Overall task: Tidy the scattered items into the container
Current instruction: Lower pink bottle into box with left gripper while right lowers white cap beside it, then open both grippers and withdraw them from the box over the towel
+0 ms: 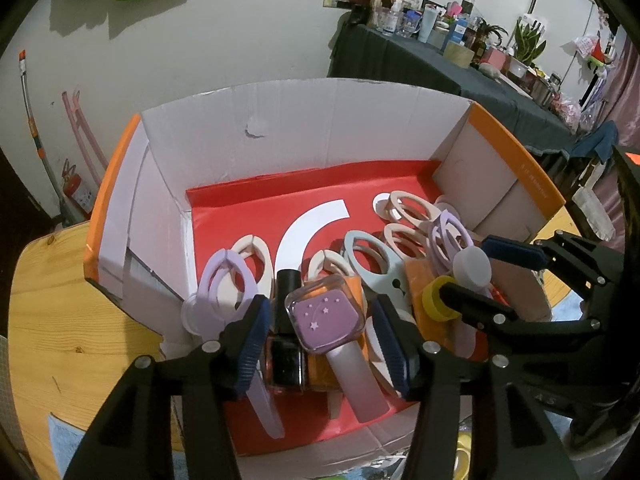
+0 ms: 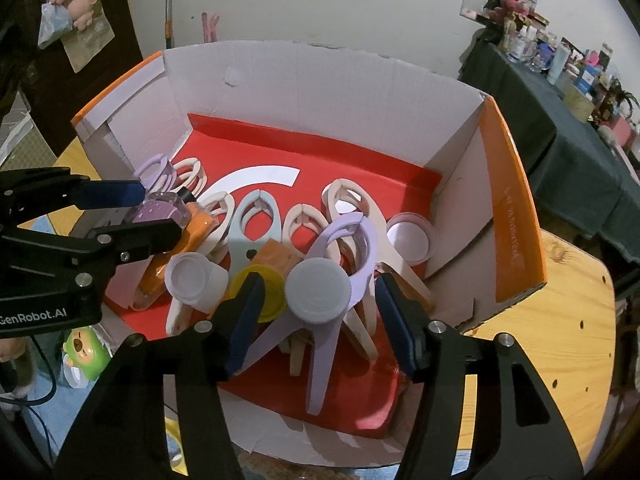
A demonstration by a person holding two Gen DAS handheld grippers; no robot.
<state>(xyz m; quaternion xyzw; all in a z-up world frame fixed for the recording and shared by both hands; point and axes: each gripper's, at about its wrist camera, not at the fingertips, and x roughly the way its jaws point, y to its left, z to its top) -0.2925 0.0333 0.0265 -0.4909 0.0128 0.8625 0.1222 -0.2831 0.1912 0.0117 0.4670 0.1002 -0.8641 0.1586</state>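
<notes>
The container is a cardboard box [image 1: 304, 92] [image 2: 320, 52] with orange sides, white walls and a red floor. Several pastel clips [image 1: 370, 256] [image 2: 340, 248] lie in it. My left gripper [image 1: 320, 344] [image 2: 158, 212] is open over the box's near left part. A purple nail polish bottle [image 1: 328, 320] with a pearly cap lies between its pads, on a dark bottle [image 1: 286, 356] and an orange one, and the pads stand off it. My right gripper [image 2: 322, 310] [image 1: 466, 270] is open around a white-capped bottle [image 2: 318, 292] that rests on a lilac clip, beside a yellow cap [image 2: 272, 288] and a white jar [image 2: 196, 280].
The box stands on a wooden table [image 1: 48, 320] [image 2: 560, 320]. A small clear lid [image 2: 410, 240] lies by the box's right wall. A green bear toy [image 2: 84, 348] sits outside the box at the near left. A dark-covered table [image 1: 440, 68] crowded with bottles stands behind.
</notes>
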